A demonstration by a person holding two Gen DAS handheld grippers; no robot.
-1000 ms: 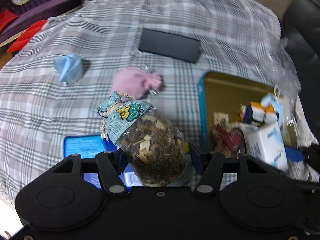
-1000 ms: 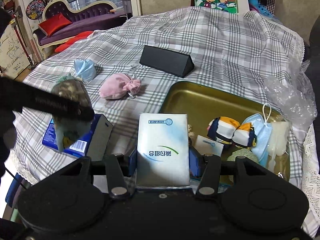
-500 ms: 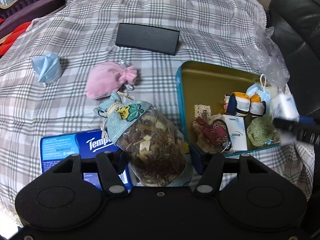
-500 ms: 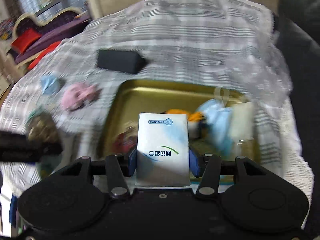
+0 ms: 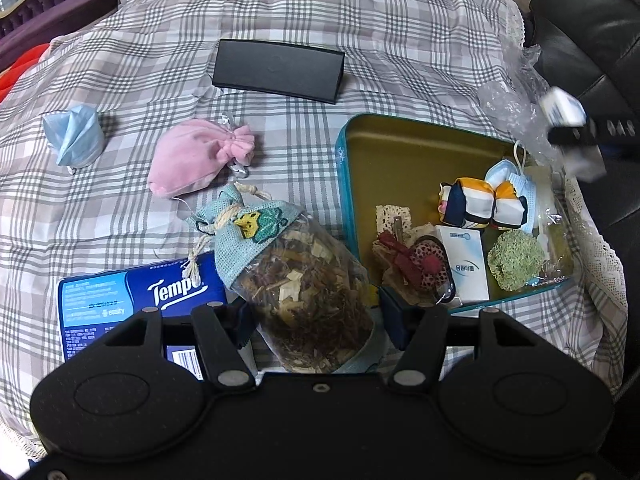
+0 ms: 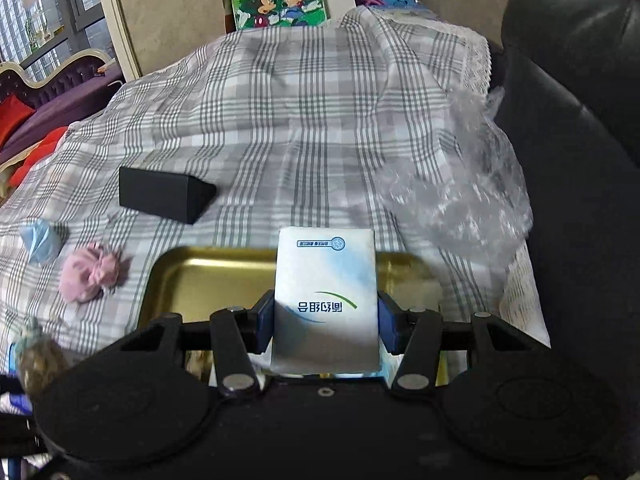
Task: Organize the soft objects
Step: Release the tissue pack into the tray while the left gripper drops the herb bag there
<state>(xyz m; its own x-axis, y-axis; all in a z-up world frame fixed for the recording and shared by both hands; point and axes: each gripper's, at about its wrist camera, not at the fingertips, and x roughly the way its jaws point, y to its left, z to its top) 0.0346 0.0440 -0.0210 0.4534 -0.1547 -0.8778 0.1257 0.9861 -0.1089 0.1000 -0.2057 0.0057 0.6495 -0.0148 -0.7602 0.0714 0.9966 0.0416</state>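
My left gripper (image 5: 314, 314) is shut on a herb sachet (image 5: 304, 280) with a blue burlap top, held above the plaid cloth just left of the gold tray (image 5: 400, 152). My right gripper (image 6: 326, 326) is shut on a white tissue pack (image 6: 326, 300), held over the tray's near part (image 6: 208, 276). In the left wrist view the right gripper shows blurred at the far right (image 5: 576, 128). The tray holds a second tissue pack (image 5: 466, 266), a face mask, a striped plush, a green puff and a red hair tie. A pink pouch (image 5: 196, 164) and a crumpled blue mask (image 5: 76, 136) lie on the cloth.
A blue Tempo tissue box (image 5: 132, 300) lies under my left gripper. A black triangular case (image 5: 278, 68) sits at the back of the cloth. Crumpled clear plastic (image 6: 460, 196) lies right of the tray. A black leather chair (image 6: 580, 120) stands on the right.
My right gripper swung right and up with the tissue pack, past the tray's right side. My left gripper drew back a little and shifted right with the sachet.
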